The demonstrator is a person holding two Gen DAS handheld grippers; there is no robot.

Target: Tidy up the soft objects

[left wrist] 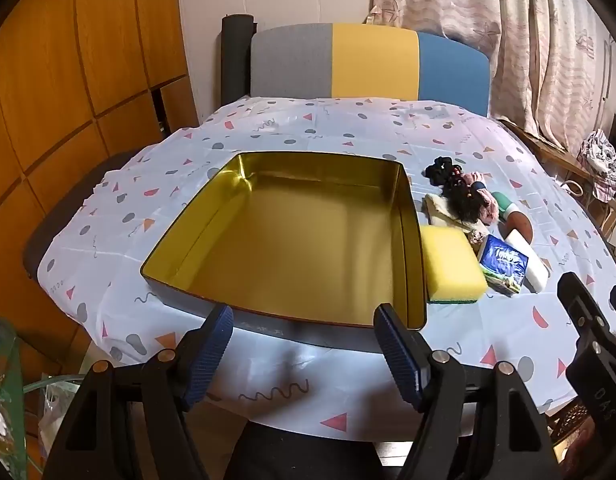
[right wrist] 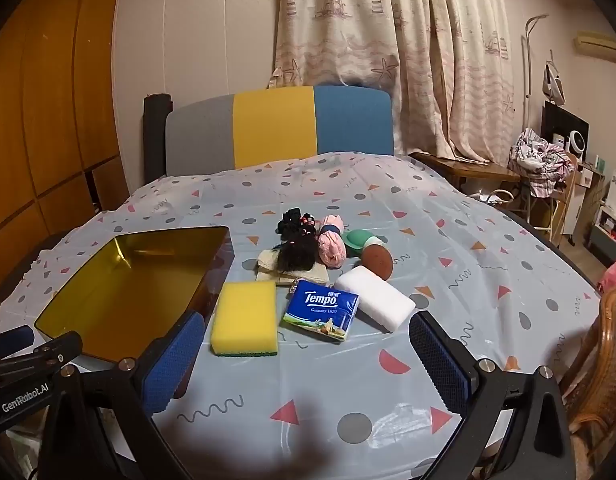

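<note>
Soft objects lay clustered mid-frame on the tabletop (right wrist: 448,248): a yellow rectangular foam sponge (right wrist: 245,319), a blue plastic-wrapped tissue pack (right wrist: 322,310) and a white foam block (right wrist: 375,298), beside the empty gold-lined tin box (right wrist: 124,292). Both the left gripper (left wrist: 304,354) and right gripper (right wrist: 304,356) stood apart, holding nothing. Springy foam could squeeze out of a grip, and the glossy wrapper might slide.

Beige cloth (right wrist: 308,274) half under the black hair pieces (right wrist: 296,254); underside unseen.
</note>
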